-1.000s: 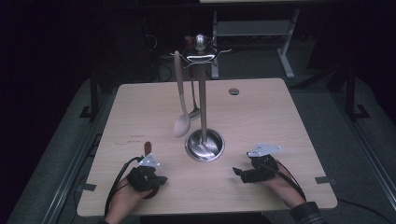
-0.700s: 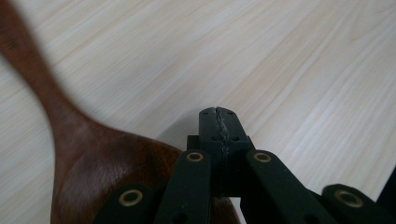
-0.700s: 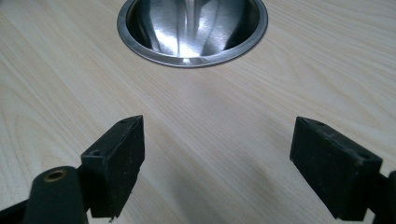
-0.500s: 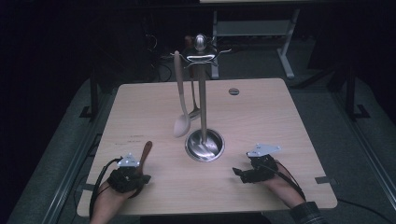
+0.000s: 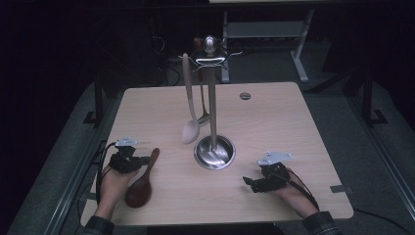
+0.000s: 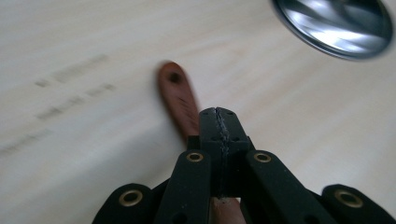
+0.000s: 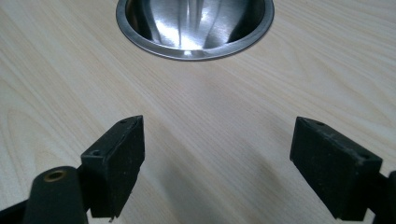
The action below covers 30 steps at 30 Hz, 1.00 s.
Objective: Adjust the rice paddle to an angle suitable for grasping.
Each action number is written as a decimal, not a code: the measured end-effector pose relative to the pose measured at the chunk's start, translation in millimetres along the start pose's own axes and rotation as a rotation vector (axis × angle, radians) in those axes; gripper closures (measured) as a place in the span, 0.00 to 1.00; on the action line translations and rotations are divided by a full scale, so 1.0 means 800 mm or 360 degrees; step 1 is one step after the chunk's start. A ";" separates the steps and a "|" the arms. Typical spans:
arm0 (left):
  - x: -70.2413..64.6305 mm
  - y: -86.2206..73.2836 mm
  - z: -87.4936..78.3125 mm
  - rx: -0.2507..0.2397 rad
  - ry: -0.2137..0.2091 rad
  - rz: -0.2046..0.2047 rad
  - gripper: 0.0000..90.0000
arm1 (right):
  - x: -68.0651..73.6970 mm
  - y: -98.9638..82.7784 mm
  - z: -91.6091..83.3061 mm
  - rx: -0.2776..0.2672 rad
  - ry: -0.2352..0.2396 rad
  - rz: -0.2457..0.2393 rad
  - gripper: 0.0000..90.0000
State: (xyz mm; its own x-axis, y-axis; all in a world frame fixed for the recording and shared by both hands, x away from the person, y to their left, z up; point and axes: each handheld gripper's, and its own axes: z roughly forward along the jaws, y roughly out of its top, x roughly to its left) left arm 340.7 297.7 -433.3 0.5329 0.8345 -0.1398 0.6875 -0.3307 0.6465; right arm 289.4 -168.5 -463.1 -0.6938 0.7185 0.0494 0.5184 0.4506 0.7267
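Note:
A dark brown wooden spoon lies flat on the table, bowl toward the front edge and handle pointing up and right. My left gripper sits just left of that handle. In the left gripper view its jaws are pressed together, pad on pad, and the handle runs underneath them, not between them. My right gripper rests at the front right, and in its own view it is open with bare wood between the jaws. It faces the steel base of the utensil stand.
The utensil stand rises mid-table from a round steel base. A beige spoon and a metal utensil hang from its top hooks. The light wood table has a cable hole at the back.
My left hand and gripper have slid to the left, uncovering the wooden spoon's bowl. The spoon has stayed where it lay. The right gripper has not moved.

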 end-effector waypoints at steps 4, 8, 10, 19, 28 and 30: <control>0.010 0.006 0.010 0.0023 0.0036 -0.0008 1.00 | -0.001 -0.001 0.001 0.0003 -0.0004 0.0003 0.19; 0.019 0.007 0.025 0.0079 0.0046 -0.0031 1.00 | -0.001 -0.001 0.003 0.0011 -0.0001 -0.0001 0.19; 0.018 0.005 0.028 0.0092 0.0033 -0.0030 1.00 | -0.001 -0.001 0.003 0.0009 0.0000 -0.0007 0.19; -0.010 0.007 0.038 0.0117 -0.0096 0.0041 1.00 | -0.001 -0.001 0.003 0.0011 -0.0012 -0.0011 0.19; -0.045 0.012 0.046 0.0171 -0.0217 0.0183 1.00 | -0.001 -0.001 0.003 0.0010 -0.0012 -0.0010 0.19; -0.047 0.013 0.043 0.0172 -0.0217 0.0198 1.00 | -0.002 -0.001 0.003 0.0010 -0.0014 -0.0009 0.19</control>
State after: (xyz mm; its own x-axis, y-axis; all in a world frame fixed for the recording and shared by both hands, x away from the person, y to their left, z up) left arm 345.2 247.6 -447.0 0.6736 0.7196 -0.1689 0.6573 -0.4787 0.5820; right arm 290.9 -168.6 -465.1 -0.6922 0.7206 0.0395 0.5177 0.4577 0.7228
